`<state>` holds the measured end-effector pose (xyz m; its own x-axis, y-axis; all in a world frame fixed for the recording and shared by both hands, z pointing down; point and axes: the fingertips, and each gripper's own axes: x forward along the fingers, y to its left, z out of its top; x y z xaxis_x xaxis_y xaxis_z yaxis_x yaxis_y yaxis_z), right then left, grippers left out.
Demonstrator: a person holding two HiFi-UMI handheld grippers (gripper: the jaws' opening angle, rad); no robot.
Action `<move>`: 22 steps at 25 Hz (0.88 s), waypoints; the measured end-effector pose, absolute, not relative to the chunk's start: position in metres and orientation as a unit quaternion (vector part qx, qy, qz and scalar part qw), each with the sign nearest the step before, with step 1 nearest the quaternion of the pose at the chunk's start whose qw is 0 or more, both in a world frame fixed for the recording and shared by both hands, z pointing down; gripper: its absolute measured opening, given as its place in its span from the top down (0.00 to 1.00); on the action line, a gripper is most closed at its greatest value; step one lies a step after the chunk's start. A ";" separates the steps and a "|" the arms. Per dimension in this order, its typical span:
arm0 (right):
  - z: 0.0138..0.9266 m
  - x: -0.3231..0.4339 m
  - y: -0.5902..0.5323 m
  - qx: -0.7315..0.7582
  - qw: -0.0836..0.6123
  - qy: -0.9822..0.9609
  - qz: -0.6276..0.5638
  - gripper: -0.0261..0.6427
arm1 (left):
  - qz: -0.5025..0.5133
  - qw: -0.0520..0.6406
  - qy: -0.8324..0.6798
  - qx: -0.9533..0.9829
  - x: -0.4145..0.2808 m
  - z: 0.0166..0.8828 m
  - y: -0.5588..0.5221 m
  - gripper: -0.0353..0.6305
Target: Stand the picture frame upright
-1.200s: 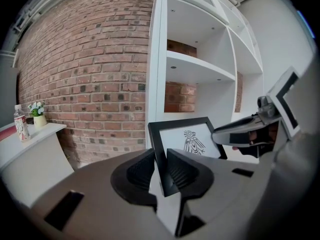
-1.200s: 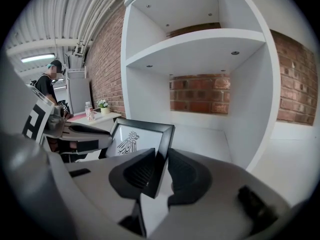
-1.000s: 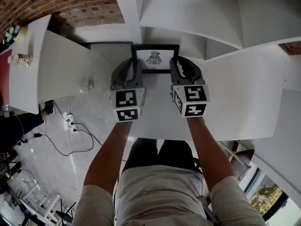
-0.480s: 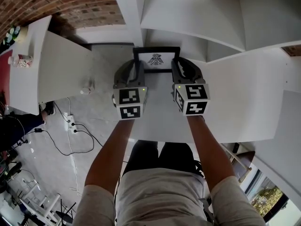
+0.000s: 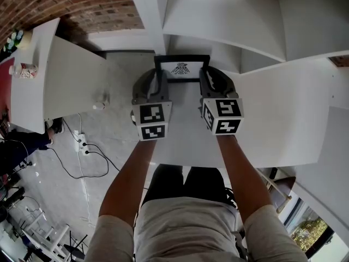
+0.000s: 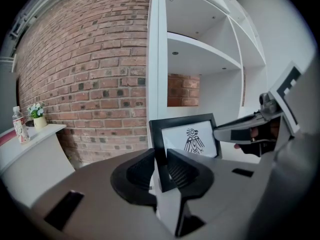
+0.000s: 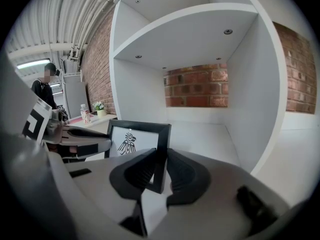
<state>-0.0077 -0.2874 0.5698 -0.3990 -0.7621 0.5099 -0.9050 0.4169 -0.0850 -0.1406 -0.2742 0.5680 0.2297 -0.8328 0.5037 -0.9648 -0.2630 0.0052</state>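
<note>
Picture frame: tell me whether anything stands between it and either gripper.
Nothing visible does. The left gripper is closed on the picture frame at its left edge, the right gripper at its right edge, with nothing else between. The frame stands upright on the white shelf.

Beige short-sleeved shirt (image 5: 188,222), dark trousers (image 5: 182,179). Left gripper (image 5: 158,79) and right gripper (image 5: 203,78): grey shells, black ribbed fingers (image 6: 182,172), black-and-white marker cubes (image 5: 151,121).

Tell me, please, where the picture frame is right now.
In the head view the picture frame stands at top centre on the white shelf, with one side edge clamped in the left gripper and the other in the right gripper.
</note>
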 end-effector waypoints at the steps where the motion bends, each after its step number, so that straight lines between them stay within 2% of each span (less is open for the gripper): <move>1: 0.569 -0.007 -0.288 0.510 0.199 -0.818 0.177 0.84 | 0.205 0.159 -0.586 0.767 -0.140 0.568 -0.275 0.82; 22: 0.564 -0.007 -0.294 0.511 0.180 -0.821 0.182 0.85 | 0.197 0.153 -0.588 0.770 -0.141 0.563 -0.283 0.83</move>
